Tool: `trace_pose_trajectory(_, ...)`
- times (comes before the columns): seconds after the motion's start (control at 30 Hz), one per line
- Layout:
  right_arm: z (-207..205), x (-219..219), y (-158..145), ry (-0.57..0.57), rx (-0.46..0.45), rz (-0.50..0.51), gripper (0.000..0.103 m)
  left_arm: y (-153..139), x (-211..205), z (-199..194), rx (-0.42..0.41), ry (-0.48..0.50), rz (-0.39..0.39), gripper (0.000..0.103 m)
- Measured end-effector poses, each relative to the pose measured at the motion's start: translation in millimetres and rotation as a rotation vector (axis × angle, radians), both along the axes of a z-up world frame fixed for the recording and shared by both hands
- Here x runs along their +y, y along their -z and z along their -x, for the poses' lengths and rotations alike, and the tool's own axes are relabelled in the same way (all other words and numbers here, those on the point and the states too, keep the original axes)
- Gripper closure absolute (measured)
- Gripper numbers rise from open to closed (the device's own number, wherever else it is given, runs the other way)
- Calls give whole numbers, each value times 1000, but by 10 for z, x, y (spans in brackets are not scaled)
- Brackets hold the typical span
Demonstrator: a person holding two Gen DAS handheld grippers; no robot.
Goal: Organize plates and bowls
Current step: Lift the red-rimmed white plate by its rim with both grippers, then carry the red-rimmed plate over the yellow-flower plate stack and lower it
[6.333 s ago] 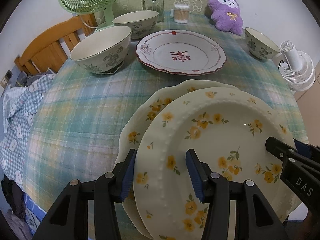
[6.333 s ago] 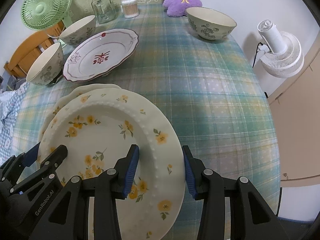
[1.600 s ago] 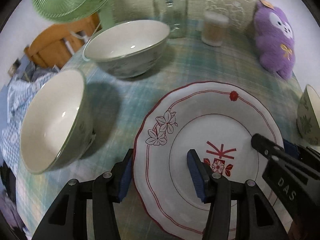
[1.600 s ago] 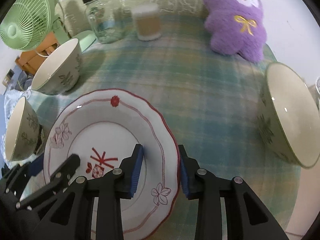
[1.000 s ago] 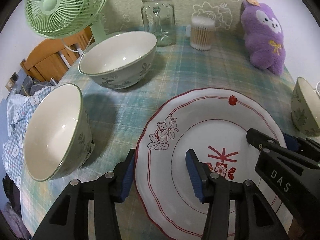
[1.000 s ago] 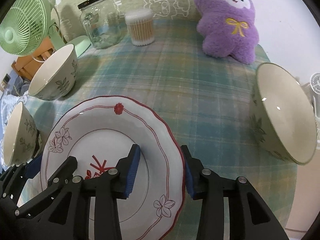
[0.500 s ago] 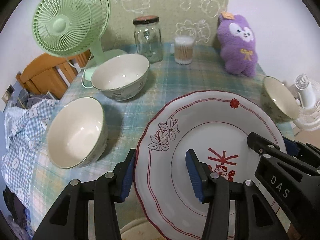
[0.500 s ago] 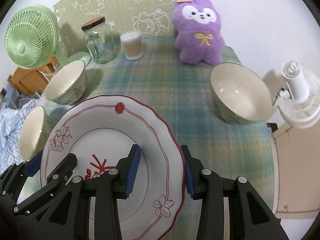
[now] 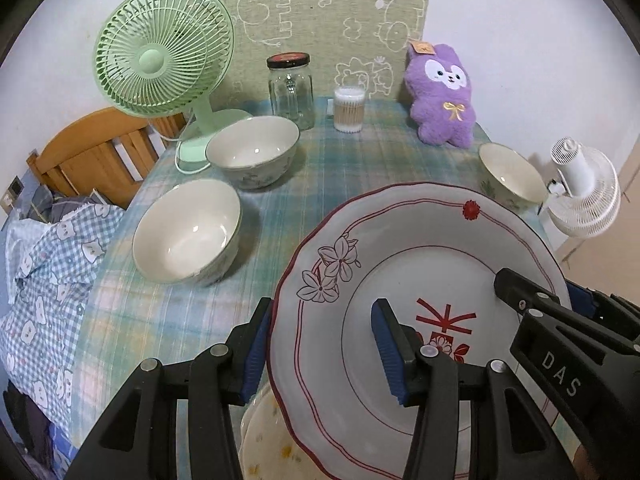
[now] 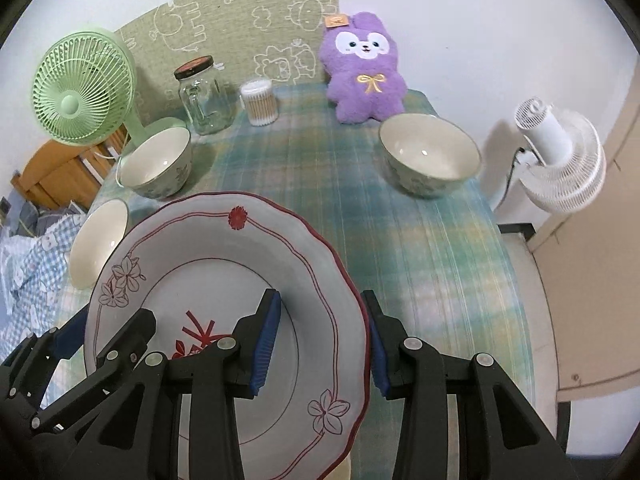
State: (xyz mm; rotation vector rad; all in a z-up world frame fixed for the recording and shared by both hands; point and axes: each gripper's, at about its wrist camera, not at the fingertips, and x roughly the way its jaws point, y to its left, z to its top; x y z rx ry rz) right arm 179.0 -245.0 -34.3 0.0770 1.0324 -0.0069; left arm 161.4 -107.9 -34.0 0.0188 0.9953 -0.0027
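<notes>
Lifted red-trim plate off table, we've got left gripper and right gripper both pinching opposite rims; yellow-flower plates sit right underneath.

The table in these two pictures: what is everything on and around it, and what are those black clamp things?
Red-trimmed plate: 1, white, held above table by both claws.
Yellow-flowered plates: cream, beneath it; count unclear.
Bowls: 3, cream-green; two left, one right.
Green fan: 1, back left.
Glass jar: 1, clear, back.
Cotton swab cup: 1, back.
Plush toy: 1, purple, back right.
White fan: 1, beside table.
Wooden chair: 1, left.
Tablecloth: 1, green plaid.
Left claw, right claw: black, blue pads, straddling plate rim.
</notes>
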Motion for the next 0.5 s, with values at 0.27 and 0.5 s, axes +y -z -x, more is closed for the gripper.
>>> trace_pose_trajectory(0.27, 432, 95, 126, 40, 38, 6, 59, 106, 89, 341, 26, 38, -2, 53)
trace_pose_trajectory(0.5, 702, 141, 305, 69, 79, 7, 59, 276, 135, 522, 66, 70, 5, 53)
